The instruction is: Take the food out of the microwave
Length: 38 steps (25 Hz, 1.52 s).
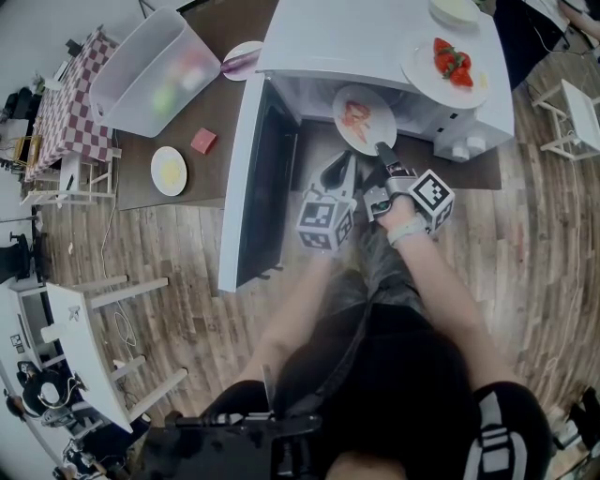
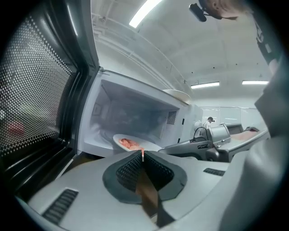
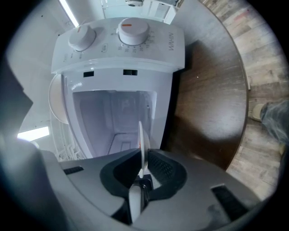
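The white microwave (image 1: 375, 47) stands open, its door (image 1: 253, 187) swung out to the left. A white plate of pinkish food (image 1: 364, 119) sits tilted at the oven's mouth. My right gripper (image 1: 382, 150) is shut on the plate's near rim. In the right gripper view the plate (image 3: 141, 135) shows edge-on between the pads of that gripper (image 3: 143, 158), in front of the oven cavity. My left gripper (image 1: 349, 161) hangs just left of it, shut and empty. In the left gripper view the plate (image 2: 128, 142) lies beyond that gripper's (image 2: 142, 154) closed tips.
On top of the microwave are a plate of strawberries (image 1: 448, 66) and another dish (image 1: 455, 9). On the brown table (image 1: 141, 187) to the left are a clear plastic bin (image 1: 155, 70), a small plate of yellow food (image 1: 169, 171), a pink block (image 1: 203, 142) and a plate (image 1: 242, 61).
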Each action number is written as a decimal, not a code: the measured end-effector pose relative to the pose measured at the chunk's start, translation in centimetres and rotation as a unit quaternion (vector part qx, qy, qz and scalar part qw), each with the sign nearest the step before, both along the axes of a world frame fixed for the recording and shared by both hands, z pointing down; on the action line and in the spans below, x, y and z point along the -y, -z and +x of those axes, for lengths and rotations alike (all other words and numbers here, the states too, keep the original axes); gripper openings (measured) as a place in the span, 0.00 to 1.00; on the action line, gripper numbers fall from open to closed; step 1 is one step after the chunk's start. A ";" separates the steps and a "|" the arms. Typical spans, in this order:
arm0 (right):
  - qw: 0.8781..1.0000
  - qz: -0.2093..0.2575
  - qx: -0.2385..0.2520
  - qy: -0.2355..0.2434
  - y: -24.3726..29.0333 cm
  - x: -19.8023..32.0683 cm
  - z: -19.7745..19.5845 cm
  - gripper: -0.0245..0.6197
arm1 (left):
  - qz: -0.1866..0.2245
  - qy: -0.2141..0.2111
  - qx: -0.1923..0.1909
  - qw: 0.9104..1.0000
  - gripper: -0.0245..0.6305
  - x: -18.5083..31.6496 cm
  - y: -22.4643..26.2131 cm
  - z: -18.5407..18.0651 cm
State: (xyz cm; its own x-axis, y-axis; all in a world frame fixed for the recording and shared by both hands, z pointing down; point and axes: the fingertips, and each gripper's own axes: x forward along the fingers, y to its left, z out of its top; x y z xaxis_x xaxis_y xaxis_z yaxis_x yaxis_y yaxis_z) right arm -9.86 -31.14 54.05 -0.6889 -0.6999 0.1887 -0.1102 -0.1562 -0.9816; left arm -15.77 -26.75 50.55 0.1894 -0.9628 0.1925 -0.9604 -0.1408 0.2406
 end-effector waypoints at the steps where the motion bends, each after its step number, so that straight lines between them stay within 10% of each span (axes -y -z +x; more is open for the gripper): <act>1: 1.000 0.000 0.004 -0.003 0.0 0.0 0.0 0.10 | 0.000 -0.001 0.001 1.000 0.06 0.0 -0.1 0.0; 38: 0.999 0.020 0.039 -0.018 0.4 -1.6 0.8 0.10 | 0.001 -0.007 -0.002 1.000 0.06 -2.1 0.1 0.2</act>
State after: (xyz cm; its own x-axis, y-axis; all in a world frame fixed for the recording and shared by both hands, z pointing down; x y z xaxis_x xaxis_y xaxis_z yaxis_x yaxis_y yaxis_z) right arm -9.06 -29.50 53.66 -0.6749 -0.7301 0.1072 -0.0291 -0.1188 -0.9925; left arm -15.53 -24.63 50.46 0.2035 -0.9605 0.1896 -0.9574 -0.1547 0.2439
